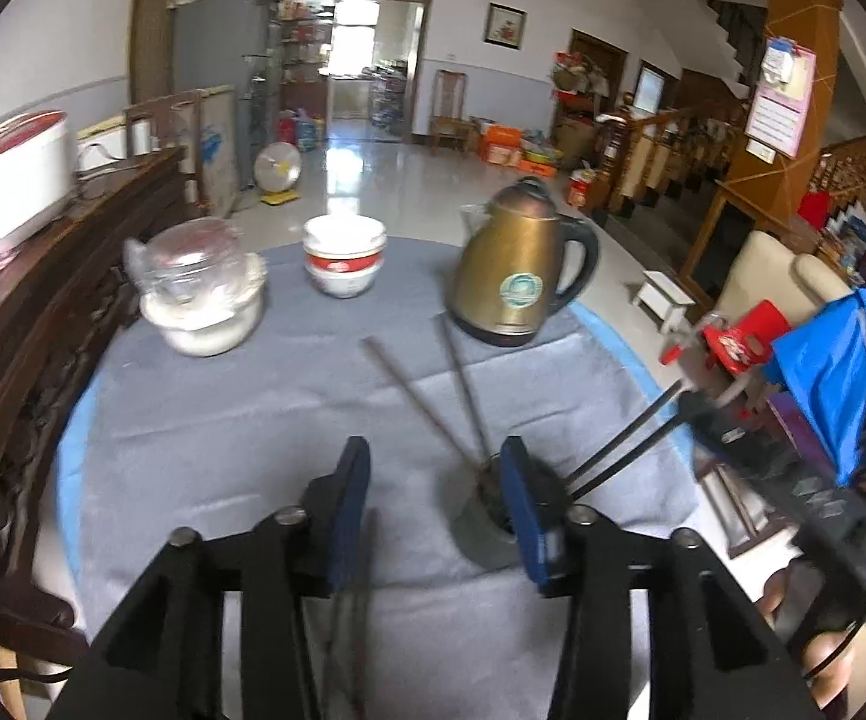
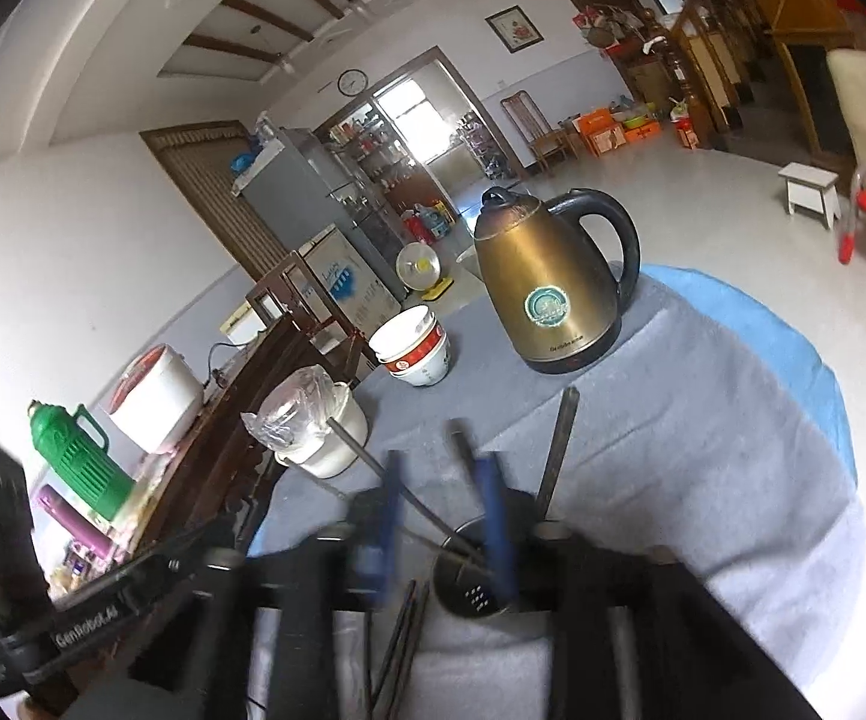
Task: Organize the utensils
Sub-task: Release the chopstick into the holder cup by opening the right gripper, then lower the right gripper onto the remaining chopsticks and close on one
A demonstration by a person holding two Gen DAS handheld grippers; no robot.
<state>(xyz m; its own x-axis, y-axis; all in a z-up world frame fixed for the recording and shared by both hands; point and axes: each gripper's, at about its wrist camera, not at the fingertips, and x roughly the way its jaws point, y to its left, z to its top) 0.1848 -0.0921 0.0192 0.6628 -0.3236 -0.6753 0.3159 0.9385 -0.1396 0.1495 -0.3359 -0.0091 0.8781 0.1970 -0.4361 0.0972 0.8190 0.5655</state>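
Both hand-held grippers over a grey-clothed desk (image 1: 222, 420). Left hand-held gripper (image 1: 436, 498) — fingers spread, nothing pinched. A dark utensil holder (image 1: 490, 501) stands just beside its right finger, with metal chopsticks (image 1: 463, 384) leaning out. Right hand-held gripper (image 2: 448, 516) — fingers spread, the holder at its right finger; no grip is evident. Far side: bronze kettle (image 1: 517, 270), stacked bowls (image 1: 344, 258), covered pot (image 1: 201, 294).

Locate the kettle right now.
The kettle stands upright at the table's far edge, right of the stacked bowls in both wrist views, beyond the utensil holder.
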